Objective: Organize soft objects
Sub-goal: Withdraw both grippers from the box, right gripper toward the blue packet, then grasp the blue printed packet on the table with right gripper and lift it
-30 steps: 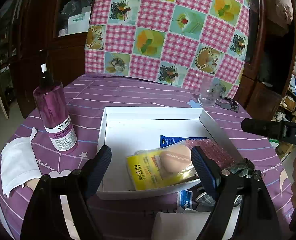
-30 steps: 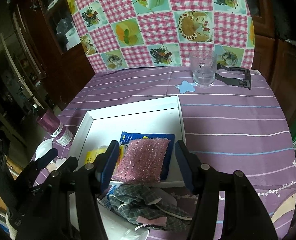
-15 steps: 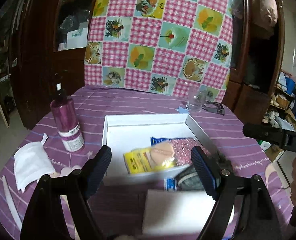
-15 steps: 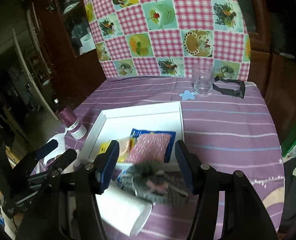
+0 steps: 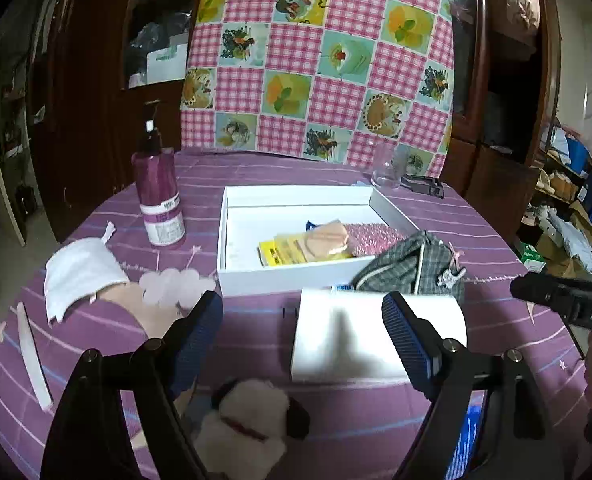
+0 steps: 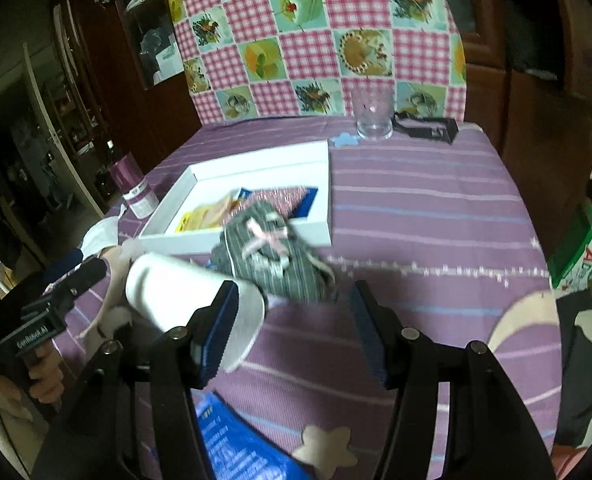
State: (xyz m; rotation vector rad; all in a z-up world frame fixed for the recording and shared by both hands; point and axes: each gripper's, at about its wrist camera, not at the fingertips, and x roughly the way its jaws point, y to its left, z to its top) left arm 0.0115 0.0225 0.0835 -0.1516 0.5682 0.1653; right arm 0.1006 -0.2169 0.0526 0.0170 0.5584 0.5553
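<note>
A white tray (image 5: 296, 276) holds a yellow sponge pack (image 5: 307, 244) and a pink scrubber (image 5: 371, 236). A grey plaid pouch (image 5: 411, 268) with a pink bow lies against the tray's near right corner. In front of it sits a white pad (image 5: 375, 336). A fluffy white plush (image 5: 248, 424) lies close under my left gripper (image 5: 301, 312), which is open and empty, short of the pad. My right gripper (image 6: 296, 296) is open just short of the pouch (image 6: 272, 256), with only tablecloth between its fingers. Its left finger overlaps the pad (image 6: 184, 288).
A purple pump bottle (image 5: 158, 200) and a white face mask (image 5: 80, 276) are left of the tray. A glass (image 6: 371, 116) and a black clip (image 6: 423, 126) stand at the table's far edge. A blue packet (image 6: 232, 440) lies under the right gripper, and a green box (image 6: 587, 248) sits off the table's right side.
Both grippers have drawn back from the tray, so it looks smaller and farther. The white pad and the plush have come into the left view. The right gripper has sunk toward the table.
</note>
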